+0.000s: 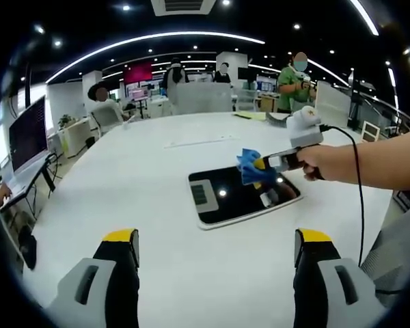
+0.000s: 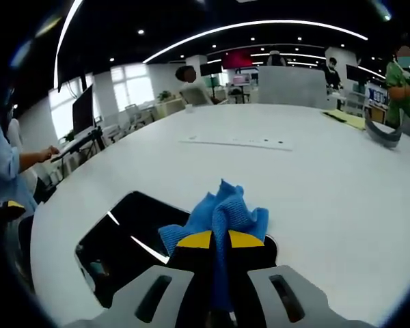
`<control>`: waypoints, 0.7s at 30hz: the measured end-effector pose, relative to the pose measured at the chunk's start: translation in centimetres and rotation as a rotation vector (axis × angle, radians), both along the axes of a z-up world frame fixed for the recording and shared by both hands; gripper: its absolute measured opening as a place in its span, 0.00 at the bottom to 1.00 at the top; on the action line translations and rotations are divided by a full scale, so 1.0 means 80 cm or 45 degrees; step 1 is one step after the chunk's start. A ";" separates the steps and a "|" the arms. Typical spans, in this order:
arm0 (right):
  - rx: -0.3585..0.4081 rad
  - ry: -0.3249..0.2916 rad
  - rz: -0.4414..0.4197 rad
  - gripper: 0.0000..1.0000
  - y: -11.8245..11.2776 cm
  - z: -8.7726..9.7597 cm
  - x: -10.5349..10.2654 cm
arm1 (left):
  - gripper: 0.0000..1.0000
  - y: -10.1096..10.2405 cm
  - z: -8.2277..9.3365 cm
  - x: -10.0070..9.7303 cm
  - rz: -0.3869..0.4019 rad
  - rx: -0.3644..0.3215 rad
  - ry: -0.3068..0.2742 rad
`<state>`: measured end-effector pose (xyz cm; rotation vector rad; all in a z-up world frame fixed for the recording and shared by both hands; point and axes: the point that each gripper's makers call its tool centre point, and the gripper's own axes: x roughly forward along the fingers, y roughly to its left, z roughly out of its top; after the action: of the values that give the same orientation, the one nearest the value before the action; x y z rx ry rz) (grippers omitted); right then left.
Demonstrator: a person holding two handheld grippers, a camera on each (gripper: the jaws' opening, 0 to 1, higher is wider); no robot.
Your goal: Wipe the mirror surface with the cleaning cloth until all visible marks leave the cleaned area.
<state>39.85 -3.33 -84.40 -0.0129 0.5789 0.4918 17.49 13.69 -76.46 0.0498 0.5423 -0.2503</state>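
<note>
We see the dark rectangular mirror with a pale rim (image 1: pixel 242 195) lying flat on the white round bench (image 1: pixel 157 205). Right tongs (image 2: pixel 220 239) pinch the crumpled blue cleaning cloth (image 2: pixel 222 212), pressing it on the mirror's far edge. Left tongs (image 1: pixel 215 239) are spread, hovering nearer, well apart from it.

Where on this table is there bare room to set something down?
Bare white table lies between the mirror and the left tool, and to the mirror's left. More bare top runs from the mirror to the long flat strip. It is crowded only at the mirror, where the right tool presses the blue cloth.
</note>
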 end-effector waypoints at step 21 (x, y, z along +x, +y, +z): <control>-0.003 0.002 -0.005 0.03 -0.003 0.003 -0.002 | 0.94 -0.001 -0.002 0.000 -0.005 0.006 0.006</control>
<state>39.65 -3.61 -84.18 -0.0134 0.5811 0.4878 17.47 13.62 -76.59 0.0550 0.5475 -0.2527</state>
